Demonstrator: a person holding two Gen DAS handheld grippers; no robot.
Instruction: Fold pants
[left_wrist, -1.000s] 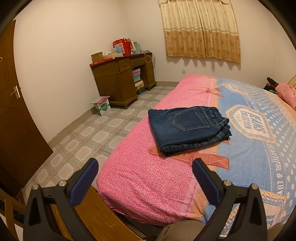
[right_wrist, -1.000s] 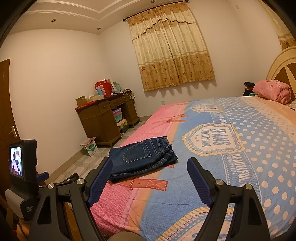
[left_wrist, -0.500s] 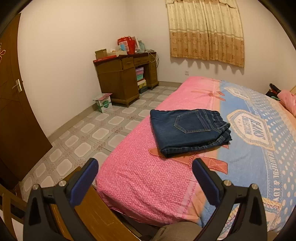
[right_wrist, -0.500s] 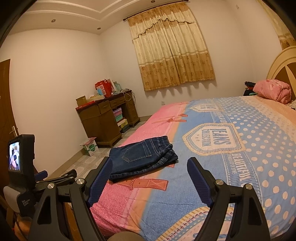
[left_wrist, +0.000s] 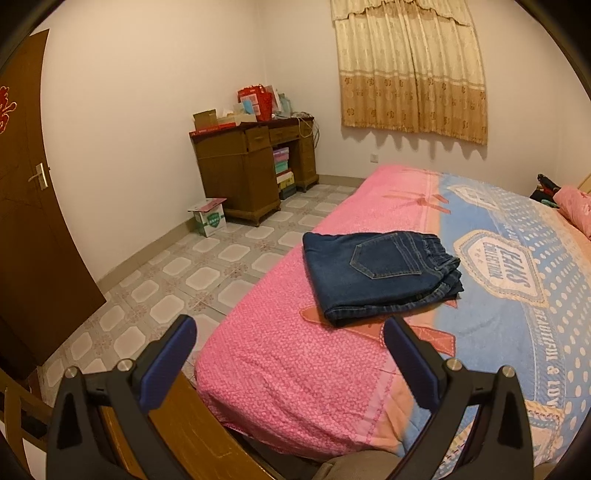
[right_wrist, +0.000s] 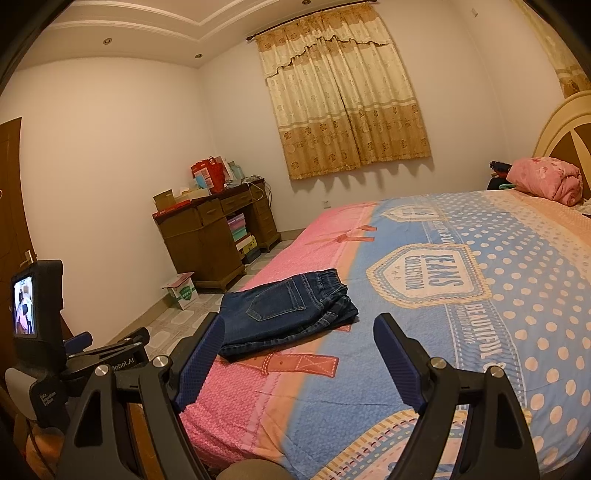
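Dark blue denim pants (left_wrist: 380, 271) lie folded into a compact stack on the pink part of the bedspread (left_wrist: 288, 354), back pocket up, near the bed's left edge. In the right wrist view the same pants (right_wrist: 284, 310) rest just beyond the fingers. My left gripper (left_wrist: 288, 332) hangs open at the near end of the bed, short of the pants, nothing between its blue pads (left_wrist: 173, 350). My right gripper (right_wrist: 299, 332) is open too, held back from the pants and empty. The left gripper's body and screen (right_wrist: 37, 317) show at the left of the right wrist view.
A wooden footboard (left_wrist: 166, 428) lies under the left gripper. Tiled floor (left_wrist: 184, 273) runs left of the bed to a brown desk (left_wrist: 251, 170) with boxes, a small carton (left_wrist: 210, 218) and a door (left_wrist: 29, 221). A pink bundle (right_wrist: 546, 179) sits by the headboard (right_wrist: 565, 136).
The left wrist view has swung slightly, so the room sits a little further right and lower in it. The pants and the right gripper have not moved; both grippers stay open.
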